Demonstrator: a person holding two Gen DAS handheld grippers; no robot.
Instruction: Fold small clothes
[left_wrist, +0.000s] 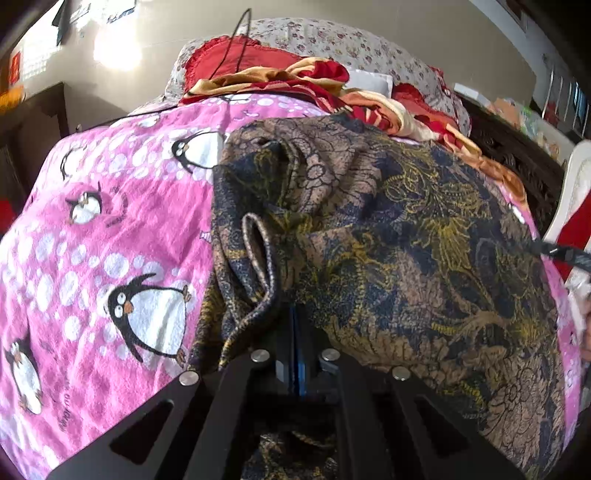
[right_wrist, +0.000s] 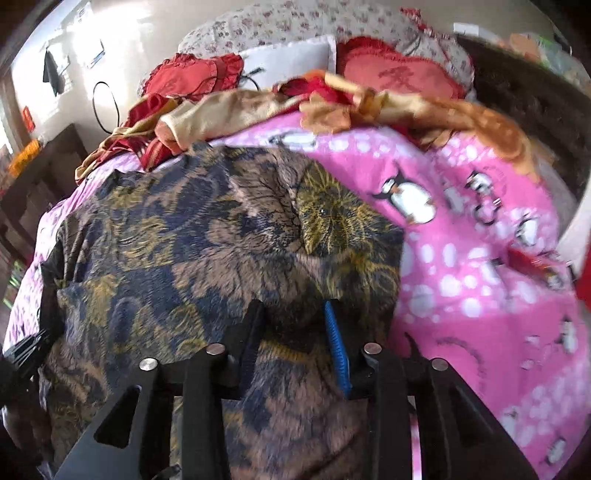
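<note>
A dark batik-patterned garment (left_wrist: 388, 229), navy with brown and gold flowers, lies spread across the pink penguin-print blanket (left_wrist: 92, 229) that covers the bed. In the left wrist view the left gripper (left_wrist: 293, 332) has its jaws pressed together on a bunched fold of the garment's near edge; a looped hem (left_wrist: 258, 258) of the cloth stands up just beyond the fingertips.

From the right wrist camera the same garment (right_wrist: 207, 236) fills the left and middle of the view, with the pink blanket (right_wrist: 480, 258) showing on its right. The right gripper (right_wrist: 295, 332) stands partly open directly over the cloth, its blue ribbed pad (right_wrist: 336, 350) on one side and a black finger on the other. Fabric lies between the jaws, but the pads do not seem to be pressing it; the picture is blurred there.

At the head of the bed sit a heap of red and tan clothes (right_wrist: 229, 110), a red frilled cushion (right_wrist: 399, 70) and a floral pillow (left_wrist: 332, 40). A black cable (left_wrist: 236, 40) loops up near the pillow.
</note>
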